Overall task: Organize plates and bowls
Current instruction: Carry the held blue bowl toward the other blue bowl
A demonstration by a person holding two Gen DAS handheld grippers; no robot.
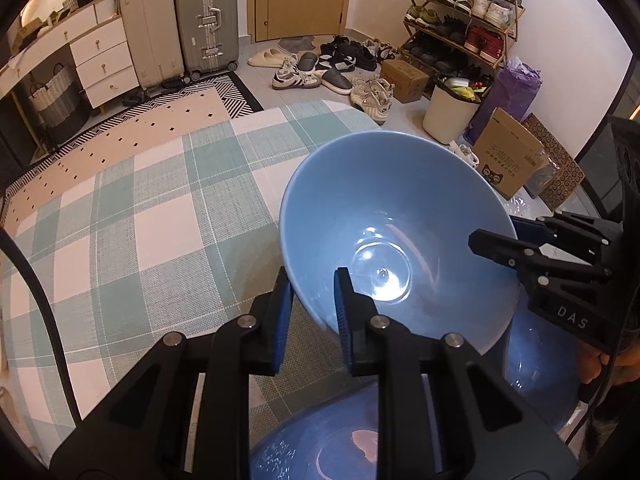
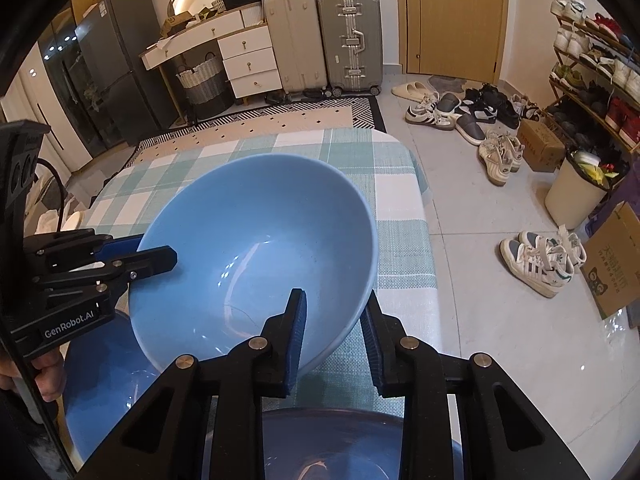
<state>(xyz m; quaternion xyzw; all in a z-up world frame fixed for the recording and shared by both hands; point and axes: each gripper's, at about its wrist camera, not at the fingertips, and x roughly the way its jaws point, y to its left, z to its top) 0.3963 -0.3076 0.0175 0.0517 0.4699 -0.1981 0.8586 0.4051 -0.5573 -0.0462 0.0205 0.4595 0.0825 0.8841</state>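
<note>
Bowl (image 1: 400, 240): light blue, empty, raised off the table and tilted; held on two sides of its rim by both grippers.
Left gripper (image 1: 312, 312): fingers closed down on the bowl's near rim in the left wrist view, one blue pad outside the wall, one inside.
Right gripper (image 2: 334, 332): fingers likewise narrowed onto the rim, inner pad against the bowl's inside, outer pad on its outer wall.
Second bowl (image 2: 328, 448): blue, directly beneath the right gripper at the bottom of the frame.
Third blue dish (image 2: 104, 392): bowl or plate, cannot tell; resting under the raised bowl, partly hidden by the left gripper.
Table (image 1: 140, 220): covered with a green-and-white checked cloth.
Floor beyond: two suitcases (image 2: 324, 40) standing against the wall; shoe rack (image 1: 460, 12) full; white bin (image 1: 448, 112) beside cardboard boxes.
</note>
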